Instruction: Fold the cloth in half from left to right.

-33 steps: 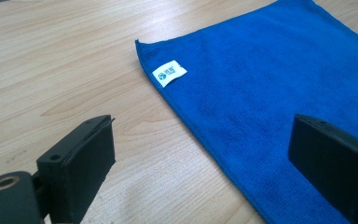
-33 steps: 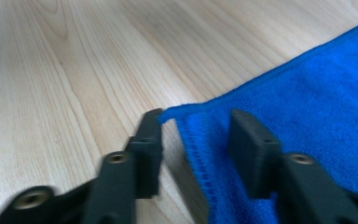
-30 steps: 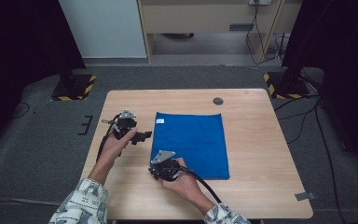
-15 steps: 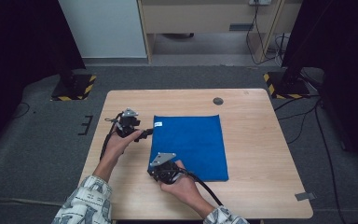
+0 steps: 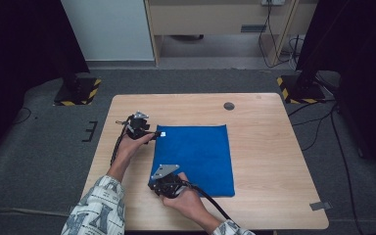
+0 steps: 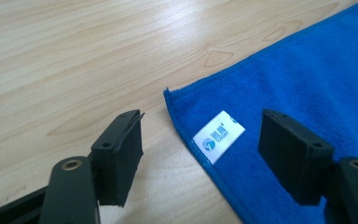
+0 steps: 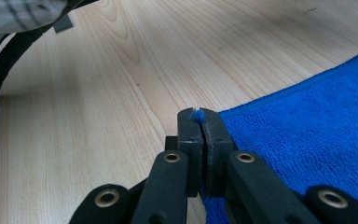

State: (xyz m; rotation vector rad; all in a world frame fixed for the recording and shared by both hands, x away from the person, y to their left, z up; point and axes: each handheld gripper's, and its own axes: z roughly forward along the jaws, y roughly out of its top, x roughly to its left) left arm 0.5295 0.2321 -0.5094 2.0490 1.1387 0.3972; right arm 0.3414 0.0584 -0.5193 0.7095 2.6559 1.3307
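On the wooden table (image 5: 274, 147) lies a flat blue towel (image 5: 196, 156); right tongs (image 7: 198, 116) are pinched tight on its near corner; left tongs (image 6: 200, 144) (jaws apart, just been closing) straddle the far corner by the white label (image 6: 218, 136).

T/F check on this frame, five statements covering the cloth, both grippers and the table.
1. The right gripper is clamped on a corner of the blue cloth. True.
2. The left gripper is shut on the cloth. False: its jaws have been closing but stand apart, straddling the corner with the white label.
3. The cloth lies flat on the wooden table. True.
4. The cloth is red. False: blue.
5. A dark round disc sits on the cloth. False: it is on bare table beyond it.
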